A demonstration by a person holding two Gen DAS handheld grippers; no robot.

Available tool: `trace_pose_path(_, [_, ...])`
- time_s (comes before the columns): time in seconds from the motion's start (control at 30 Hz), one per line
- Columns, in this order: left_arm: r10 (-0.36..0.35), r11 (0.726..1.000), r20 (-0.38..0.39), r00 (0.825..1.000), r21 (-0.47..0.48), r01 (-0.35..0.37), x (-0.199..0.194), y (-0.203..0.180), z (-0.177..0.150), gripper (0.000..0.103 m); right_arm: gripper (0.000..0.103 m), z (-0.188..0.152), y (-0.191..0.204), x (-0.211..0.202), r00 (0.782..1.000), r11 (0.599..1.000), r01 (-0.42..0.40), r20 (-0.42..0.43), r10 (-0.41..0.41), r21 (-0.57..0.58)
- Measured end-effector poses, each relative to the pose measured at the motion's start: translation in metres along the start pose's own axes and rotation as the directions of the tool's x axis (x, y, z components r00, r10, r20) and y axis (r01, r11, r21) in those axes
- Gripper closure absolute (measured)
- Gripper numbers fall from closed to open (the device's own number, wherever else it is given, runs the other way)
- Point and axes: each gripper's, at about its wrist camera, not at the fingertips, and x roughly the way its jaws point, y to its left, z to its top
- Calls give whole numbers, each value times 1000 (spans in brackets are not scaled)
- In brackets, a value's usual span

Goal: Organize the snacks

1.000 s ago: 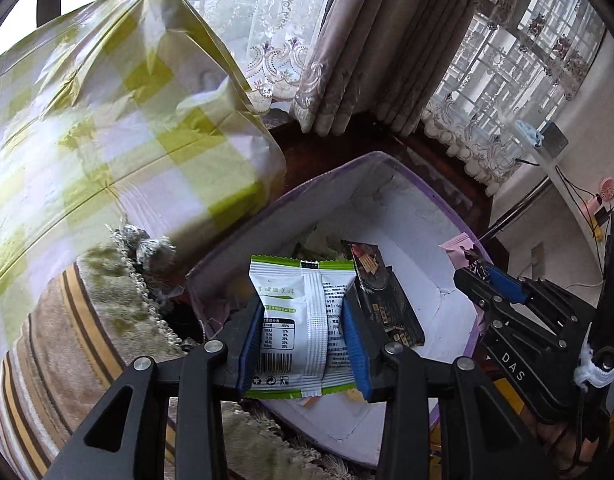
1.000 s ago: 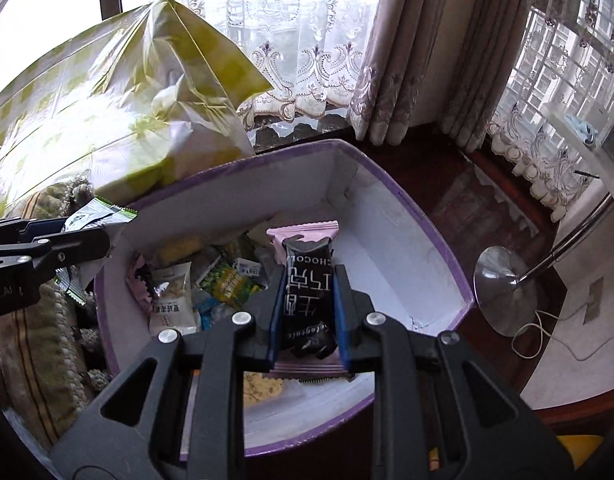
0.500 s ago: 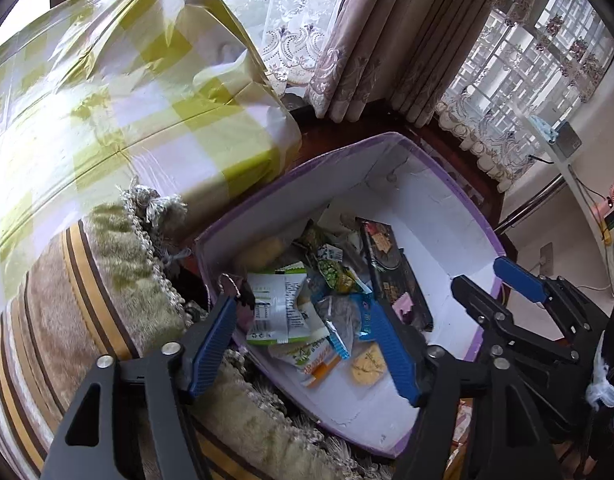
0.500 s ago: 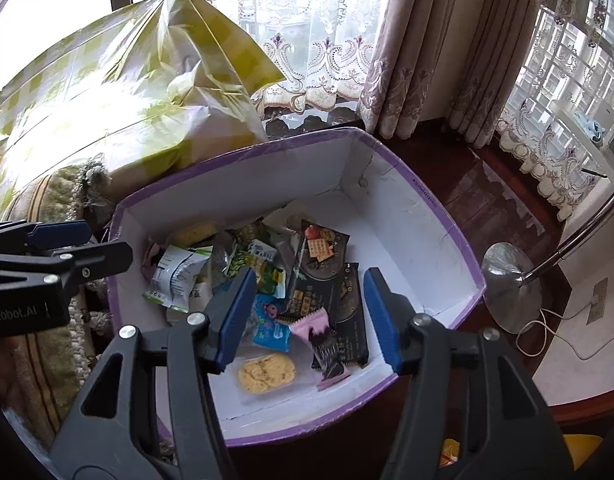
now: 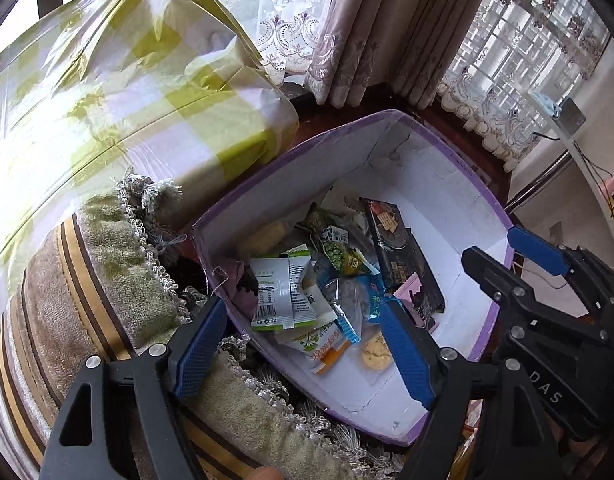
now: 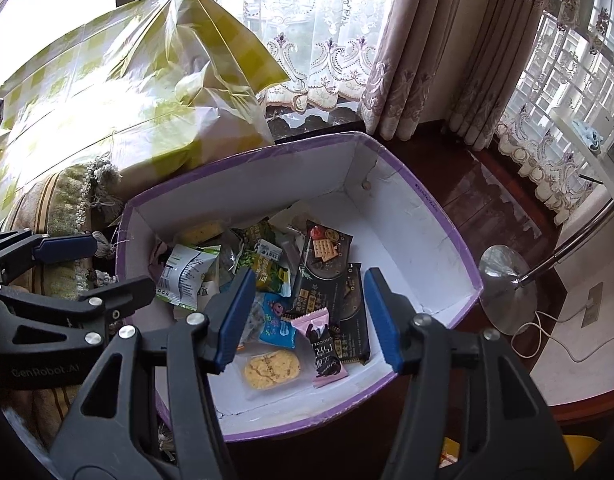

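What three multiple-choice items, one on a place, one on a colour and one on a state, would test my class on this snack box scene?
1. Where does the pink and black chocolate packet lie?
A. On the striped cushion
B. Inside the purple-rimmed box, near its front wall
C. On the wooden floor

2. What colour are the pads of the right tongs?
A. Blue
B. Red
C. White

3. How do the right tongs stand?
A. Shut on the chocolate packet
B. Shut on the round yellow cracker
C. Open, gripping nothing

Answers:
1 B: the packet rests on the white bottom of the box, beside the round yellow cracker.
2 A: both pads show blue in the right wrist view.
3 C: the jaws have just been opening, and the snacks lie loose below them in the box.
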Motion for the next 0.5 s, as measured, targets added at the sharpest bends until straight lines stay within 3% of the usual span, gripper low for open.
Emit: trace_pose_path(0.5, [-9,1000,3,1000,-5,9,-1,0,1,24,43,-2,-4,4,1000,1000,4,-12,-4,6])
